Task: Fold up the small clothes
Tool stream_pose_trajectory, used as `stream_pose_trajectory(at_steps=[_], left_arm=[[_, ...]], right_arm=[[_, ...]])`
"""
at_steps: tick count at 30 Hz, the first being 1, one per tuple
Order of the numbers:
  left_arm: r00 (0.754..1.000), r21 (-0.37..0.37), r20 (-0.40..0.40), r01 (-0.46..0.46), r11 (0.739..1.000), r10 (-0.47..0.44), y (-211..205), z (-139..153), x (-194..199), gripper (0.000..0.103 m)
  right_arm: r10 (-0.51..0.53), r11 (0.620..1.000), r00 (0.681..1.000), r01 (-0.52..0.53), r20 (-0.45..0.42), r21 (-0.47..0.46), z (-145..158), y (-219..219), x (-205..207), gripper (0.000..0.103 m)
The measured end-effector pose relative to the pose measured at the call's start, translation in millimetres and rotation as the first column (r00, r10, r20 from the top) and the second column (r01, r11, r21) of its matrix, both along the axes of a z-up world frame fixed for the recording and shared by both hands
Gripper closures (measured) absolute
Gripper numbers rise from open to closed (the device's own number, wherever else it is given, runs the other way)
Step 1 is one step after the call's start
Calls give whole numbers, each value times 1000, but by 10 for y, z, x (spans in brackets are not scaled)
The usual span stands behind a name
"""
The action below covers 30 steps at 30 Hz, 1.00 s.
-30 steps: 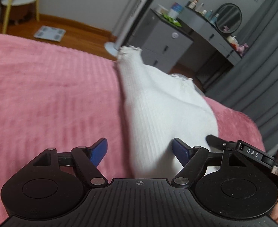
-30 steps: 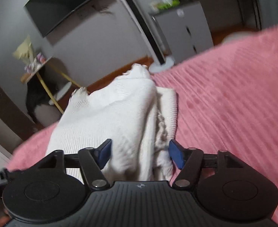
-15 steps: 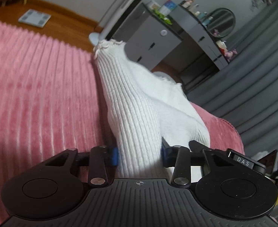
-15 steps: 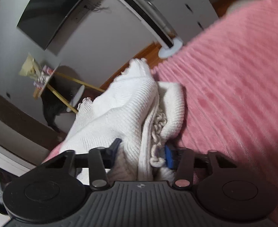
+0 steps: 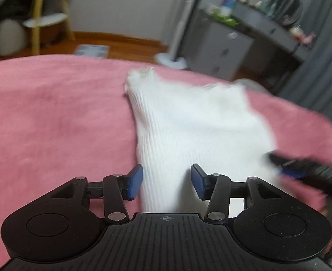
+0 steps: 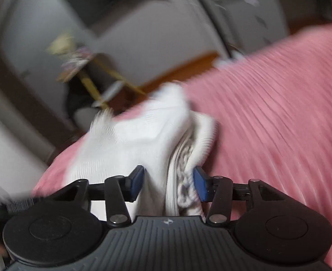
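Left wrist view: the left gripper (image 5: 166, 181) has its jaws about half spread, having just been opening. The near edge of the white knit garment (image 5: 195, 131) lies between the blue pads (image 5: 134, 181); the left pad sits at the fabric's edge, the right pad seems to rest over it with no clear pinch. The garment lies on the pink bedspread (image 5: 52, 117). Its long axis runs away from the gripper, narrowing to a frilled cuff at the far end, towards the grey drawers (image 5: 220, 47).

Right wrist view: the right gripper (image 6: 167, 184) is also about half spread and has just been opening. A folded, bunched stack of the garment (image 6: 143, 140) fills the gap, both pads (image 6: 198, 184) against cloth. Whether they press it, I cannot tell; heavy blur. The right gripper also shows at the garment's right edge (image 5: 301, 171).
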<state>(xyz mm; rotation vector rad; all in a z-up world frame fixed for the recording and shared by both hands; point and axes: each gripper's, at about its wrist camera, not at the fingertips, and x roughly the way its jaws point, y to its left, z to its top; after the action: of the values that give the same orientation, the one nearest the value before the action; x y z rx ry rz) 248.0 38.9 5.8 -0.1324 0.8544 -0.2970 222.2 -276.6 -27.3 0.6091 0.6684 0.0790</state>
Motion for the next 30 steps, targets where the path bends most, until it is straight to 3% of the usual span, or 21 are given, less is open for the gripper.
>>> stream_pose_trajectory(at_steps=[2,4,6,8,10,13,15,17,19,25,30], left_arm=[[997,2,66,-41,999,40,125,95,-117,48],[990,-24,111,-90,996,92,163,202,-106,40],[986,-62,120,-107,992,114,89,260,-24,23],[981,-31,142,-129,991,132,-39,235,59,20],[974,37,160,-167,985,159,-164,120,112,20],[977,54,139,-172,984,163,-313,-60,198,20],[970,55,155,-197,979,186,-348,-180,240,14],[961,31,158,-235,972,227,-361,-297,299,7],[961,18,154,-237,971,232,-383,-375,342,6],[940,175,273,-259,950,207,-678,-565,379,1],[961,96,154,-245,965,229,-463,-361,345,1]], right_arm=[[-63,998,997,63,35,-21,65,-27,-160,55],[-112,985,989,124,102,-124,262,71,-252,56],[-97,976,982,126,160,-179,420,270,-237,59],[-39,962,980,90,196,-257,515,531,-146,61],[5,915,976,85,220,-395,517,797,-1,66],[16,844,980,93,197,-528,326,1003,257,83],[21,839,984,79,177,-539,165,989,358,84],[37,795,983,79,179,-601,40,1010,363,86],[37,779,982,87,183,-621,-104,963,335,87],[31,786,974,115,224,-608,-290,876,373,87],[57,803,979,73,198,-591,-194,787,367,84]])
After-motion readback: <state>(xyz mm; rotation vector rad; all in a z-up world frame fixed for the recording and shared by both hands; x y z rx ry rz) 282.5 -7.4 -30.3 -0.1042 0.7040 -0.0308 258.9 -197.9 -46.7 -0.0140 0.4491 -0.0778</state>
